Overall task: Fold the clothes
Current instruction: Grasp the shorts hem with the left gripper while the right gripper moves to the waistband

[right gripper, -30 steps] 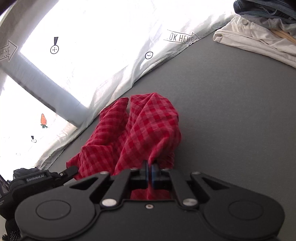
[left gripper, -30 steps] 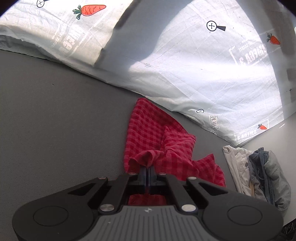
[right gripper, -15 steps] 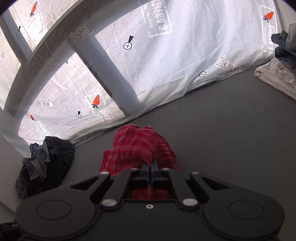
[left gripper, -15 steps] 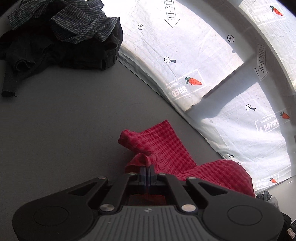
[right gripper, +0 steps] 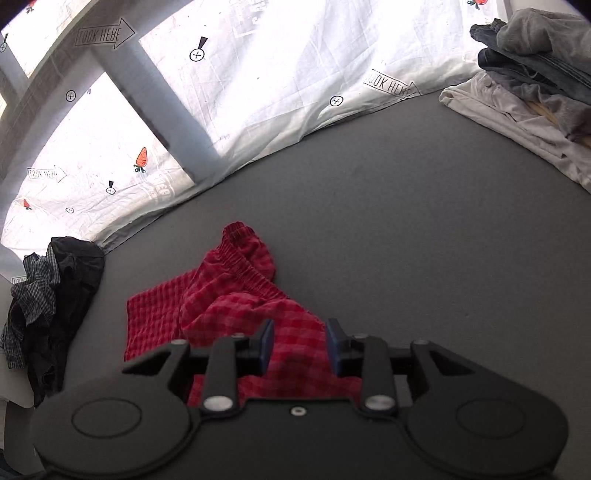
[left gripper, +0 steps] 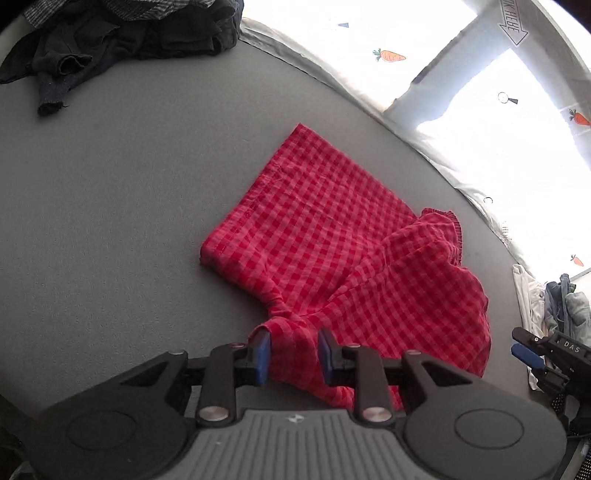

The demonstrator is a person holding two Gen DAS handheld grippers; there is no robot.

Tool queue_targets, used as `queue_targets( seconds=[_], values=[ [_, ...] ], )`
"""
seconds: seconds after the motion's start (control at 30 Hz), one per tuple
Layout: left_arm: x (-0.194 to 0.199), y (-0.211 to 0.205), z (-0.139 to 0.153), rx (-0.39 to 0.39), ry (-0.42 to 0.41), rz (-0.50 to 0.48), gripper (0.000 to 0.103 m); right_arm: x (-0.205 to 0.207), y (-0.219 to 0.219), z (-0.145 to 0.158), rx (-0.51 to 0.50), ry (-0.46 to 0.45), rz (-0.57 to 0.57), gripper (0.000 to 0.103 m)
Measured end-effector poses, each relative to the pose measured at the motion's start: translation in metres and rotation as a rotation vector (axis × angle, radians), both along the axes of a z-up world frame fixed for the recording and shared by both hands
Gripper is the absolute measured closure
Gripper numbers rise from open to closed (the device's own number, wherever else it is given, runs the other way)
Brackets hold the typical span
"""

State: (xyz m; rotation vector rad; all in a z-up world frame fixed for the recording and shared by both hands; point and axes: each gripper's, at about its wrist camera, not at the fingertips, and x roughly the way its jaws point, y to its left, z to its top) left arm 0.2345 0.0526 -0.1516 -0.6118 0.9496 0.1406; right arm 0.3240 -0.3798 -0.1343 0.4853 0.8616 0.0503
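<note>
Red checked shorts lie spread on the grey table, one leg flat, the waistband side rumpled. My left gripper is open, its blue pads on either side of a bunched fold of the shorts. In the right wrist view the shorts lie crumpled with the elastic waistband up. My right gripper is open, with red cloth lying between its pads. The right gripper also shows at the right edge of the left wrist view.
A dark clothes pile with a checked shirt sits at the far left; it also shows in the right wrist view. A stack of folded beige, denim and grey clothes sits far right. A white printed sheet borders the table's back edge.
Both grippers have opened and let go of the red shorts. The shorts have come down from being held up and now lie on the table.
</note>
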Motion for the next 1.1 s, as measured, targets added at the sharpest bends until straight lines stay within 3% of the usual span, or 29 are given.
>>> queue_targets(
  seconds=[0.17, 0.33, 0.47, 0.63, 0.73, 0.83, 0.9, 1.1],
  values=[
    [0.032, 0.007, 0.012, -0.012, -0.039, 0.036, 0.062, 0.017, -0.012, -0.009, 0.046, 0.040, -0.048, 0.070],
    [0.064, 0.016, 0.018, 0.014, -0.059, 0.073, 0.052, 0.043, -0.029, -0.046, 0.247, 0.139, -0.123, 0.067],
    [0.108, 0.025, 0.011, -0.008, -0.037, 0.076, 0.049, 0.060, -0.035, -0.077, 0.304, 0.221, -0.175, 0.064],
    [0.173, 0.006, -0.004, 0.009, -0.004, -0.039, 0.043, 0.066, -0.040, -0.105, 0.383, 0.311, -0.218, 0.060],
    [0.203, -0.014, -0.017, -0.022, 0.019, -0.106, 0.043, 0.059, -0.046, -0.118, 0.508, 0.335, -0.268, 0.059],
    [0.223, -0.036, -0.030, -0.034, 0.044, -0.181, 0.043, 0.045, -0.055, -0.139, 0.745, 0.340, -0.395, 0.056],
    [0.231, -0.050, -0.039, -0.025, 0.068, -0.234, 0.043, 0.040, -0.056, -0.146, 0.804, 0.343, -0.430, 0.056],
    [0.230, -0.068, -0.063, -0.053, 0.142, -0.276, 0.043, 0.048, -0.047, -0.144, 0.803, 0.329, -0.370, 0.056]
  ],
)
